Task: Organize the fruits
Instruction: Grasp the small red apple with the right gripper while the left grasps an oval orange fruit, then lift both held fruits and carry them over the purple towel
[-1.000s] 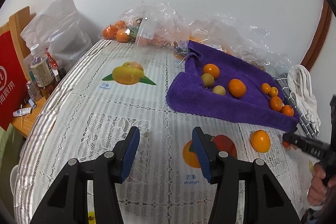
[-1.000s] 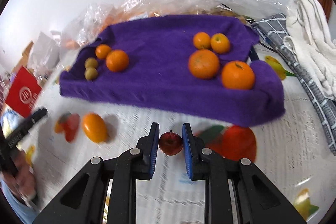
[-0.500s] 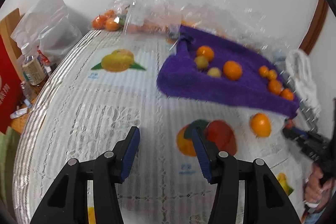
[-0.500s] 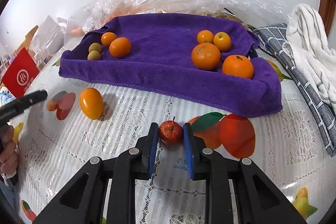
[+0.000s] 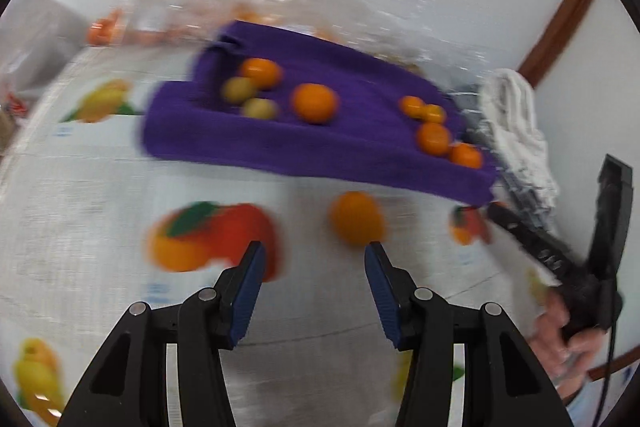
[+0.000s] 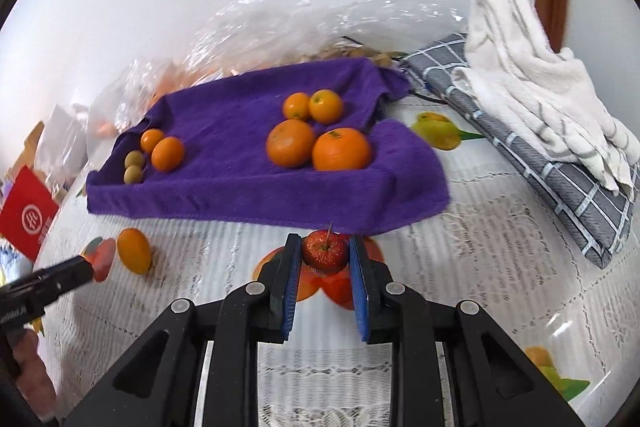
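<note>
My right gripper [image 6: 325, 255] is shut on a small red apple [image 6: 325, 251] and holds it above the tablecloth, just in front of the purple towel [image 6: 240, 195]. The towel carries several oranges [image 6: 341, 155] and two small greenish fruits [image 6: 133, 167]. A loose orange fruit [image 6: 134, 255] lies on the cloth left of the towel; in the blurred left wrist view it [image 5: 356, 221] sits just beyond my open, empty left gripper [image 5: 314, 267]. The purple towel [image 5: 280, 151] lies farther back there.
A grey checked cloth [image 6: 560, 179] with a white towel [image 6: 536, 83] on it lies at the right. Clear plastic bags [image 6: 304, 27] with more fruit stand behind the purple towel. A red box [image 6: 26, 223] is at the left edge. The right gripper's body [image 5: 560, 255] shows at right.
My left gripper has swung right and closer to the loose orange fruit; its view is blurred. My right gripper has carried the apple up and forward to the purple towel's front edge.
</note>
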